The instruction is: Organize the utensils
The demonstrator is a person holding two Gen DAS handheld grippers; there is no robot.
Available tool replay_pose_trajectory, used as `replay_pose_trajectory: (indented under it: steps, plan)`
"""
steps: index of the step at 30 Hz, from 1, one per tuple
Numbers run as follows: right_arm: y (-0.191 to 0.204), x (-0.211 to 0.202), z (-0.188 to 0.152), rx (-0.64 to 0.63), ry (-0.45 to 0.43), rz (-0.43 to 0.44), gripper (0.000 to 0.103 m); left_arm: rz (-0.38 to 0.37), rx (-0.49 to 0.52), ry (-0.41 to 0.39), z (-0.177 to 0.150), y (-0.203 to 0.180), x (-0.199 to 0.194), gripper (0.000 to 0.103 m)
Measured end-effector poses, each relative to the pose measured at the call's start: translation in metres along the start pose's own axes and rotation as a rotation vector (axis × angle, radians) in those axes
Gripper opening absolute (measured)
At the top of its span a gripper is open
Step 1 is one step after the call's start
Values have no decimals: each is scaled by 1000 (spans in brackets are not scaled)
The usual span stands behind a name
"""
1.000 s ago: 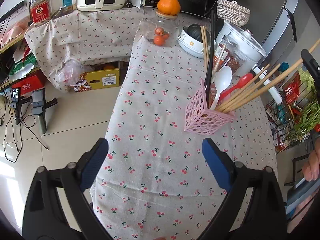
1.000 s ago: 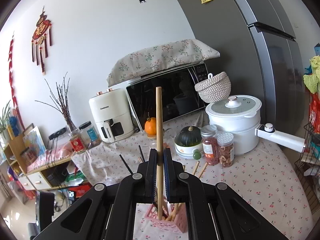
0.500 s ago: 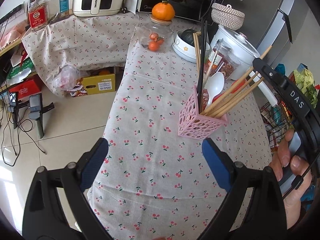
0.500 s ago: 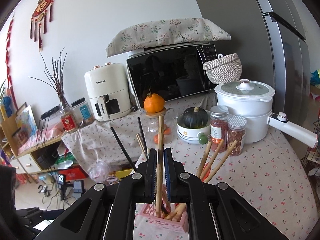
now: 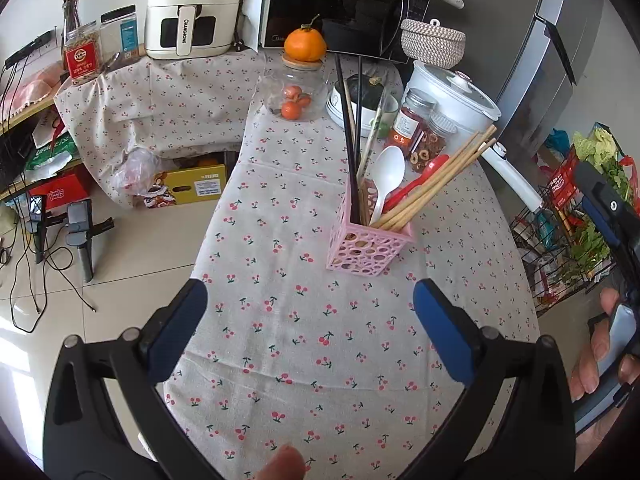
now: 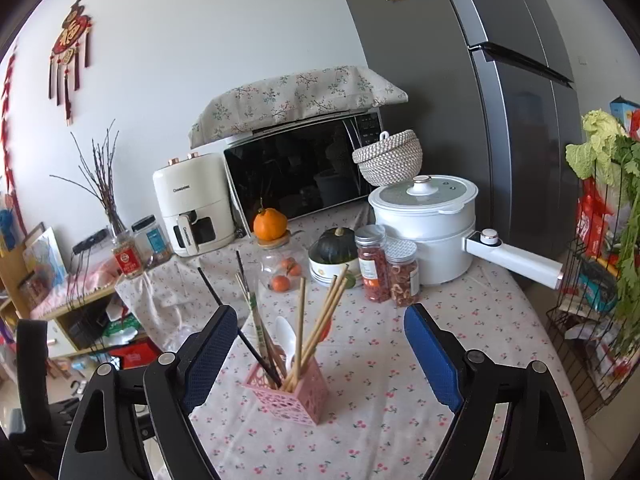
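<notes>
A pink perforated holder (image 5: 368,248) (image 6: 288,394) stands on the cherry-print tablecloth (image 5: 304,320). In it are several wooden chopsticks (image 5: 436,178) (image 6: 324,312), black chopsticks (image 5: 348,136) (image 6: 224,312), a white spoon (image 5: 390,172) (image 6: 286,334) and a red spoon (image 5: 424,176). My left gripper (image 5: 310,292) hovers short of the holder, its jaws opening wide with nothing between them. My right gripper (image 6: 319,310) is drawn back from the holder, its jaws opening and not touching the chopsticks. It also shows at the right edge of the left wrist view, held by a hand (image 5: 600,344).
Behind the holder stand two spice jars (image 6: 386,268), a white pot (image 6: 428,224) with a long handle, a bowl with a squash (image 6: 334,258) and a glass jar of oranges (image 5: 296,92). A wire rack of vegetables (image 6: 600,280) is at the right. The table's left edge drops to the floor (image 5: 120,264).
The right gripper went from shut on a wooden chopstick to wide open and pulled back; that chopstick now stands in the holder. The left gripper drew back slightly.
</notes>
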State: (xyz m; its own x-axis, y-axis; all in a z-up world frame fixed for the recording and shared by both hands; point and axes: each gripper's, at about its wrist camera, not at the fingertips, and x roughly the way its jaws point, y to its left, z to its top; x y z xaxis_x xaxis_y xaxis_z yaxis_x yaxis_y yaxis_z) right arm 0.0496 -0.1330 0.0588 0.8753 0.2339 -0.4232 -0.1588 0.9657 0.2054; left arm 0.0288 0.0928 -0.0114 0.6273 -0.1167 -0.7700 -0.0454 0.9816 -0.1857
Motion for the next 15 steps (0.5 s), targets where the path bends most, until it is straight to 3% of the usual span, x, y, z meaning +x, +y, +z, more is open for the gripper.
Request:
replay_pose_trajectory:
  steps: [3,5,10,15]
  plan:
    - [-11,-22,-8,-45,30,-58,89,29,11,-28,-9,-12,-7,102]
    - [-20,-38,-16,-50,46,-86,103,59,27,-48,-15,-20,-10,102]
    - [-38,-71,-34,-76,57,-128,103,84,28,-58,-30,-34,-13,102]
    - [-46,-79,-49,-118,89,-143,103,133,62,-122,-38,-49,-22,102]
